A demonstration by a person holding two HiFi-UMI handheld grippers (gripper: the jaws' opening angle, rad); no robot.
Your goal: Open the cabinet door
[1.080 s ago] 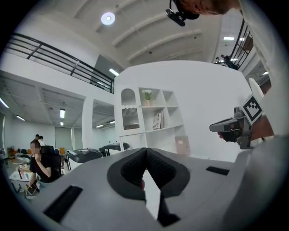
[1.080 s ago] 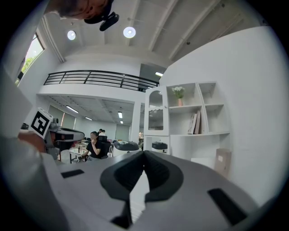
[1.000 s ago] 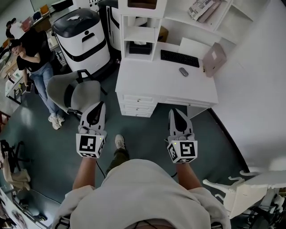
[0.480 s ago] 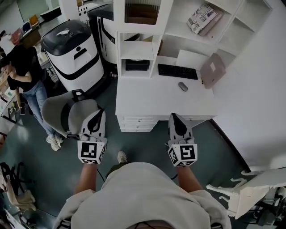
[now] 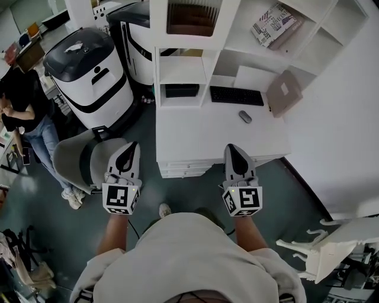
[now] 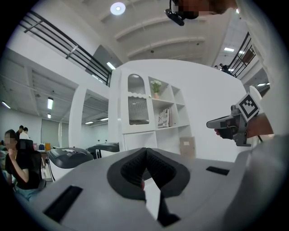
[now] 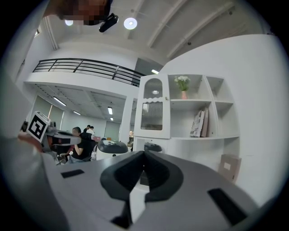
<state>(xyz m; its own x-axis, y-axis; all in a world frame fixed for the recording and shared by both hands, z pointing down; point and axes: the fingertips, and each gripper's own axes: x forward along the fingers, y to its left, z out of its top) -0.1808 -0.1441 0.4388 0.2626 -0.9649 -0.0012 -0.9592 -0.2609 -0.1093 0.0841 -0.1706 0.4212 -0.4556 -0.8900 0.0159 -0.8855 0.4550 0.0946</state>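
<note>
Near edge, head view: wearer's pale sweatshirt [image 5: 183, 254], both forearms reaching out toward far side. Left gripper [image 5: 128, 145] and right gripper [image 5: 231, 148] held level, side by side, well apart, tips aimed at white desk [image 5: 207, 136], marker cubes closest to the body. Left gripper clenched: pads meet at the tip, nothing between. Right gripper same, clamped tight and empty. Neither touches any furniture. In head view the right tip overlaps desk's near edge, and the left tip overlaps the grey office chair [image 5: 83, 157] just left of desk. Desk drawers [image 5: 183, 168] on near front, left part. White ornate chair [image 5: 320, 251] at near right. On desktop: mouse [image 5: 245, 116], black keyboard [image 5: 237, 94] farther back, brown flat box [image 5: 283, 92] standing at far right. Behind desktop is a white shelf unit [image 5: 177, 71] w/ open cubbies. Books [image 5: 273, 23] on upper right shelf, small potted plant [image 7: 183, 83] on top shelf. Cabinet door [image 5: 189, 18] = arched ribbed-glass panel, upper left of shelf unit, far side of desk, above open cubbies. It's closed, flush w/ frame, well beyond both grippers. Left of desk, white-and-black machine [image 5: 89, 68], a second one behind it. Far left, person in black top and jeans [image 5: 23, 106].
</note>
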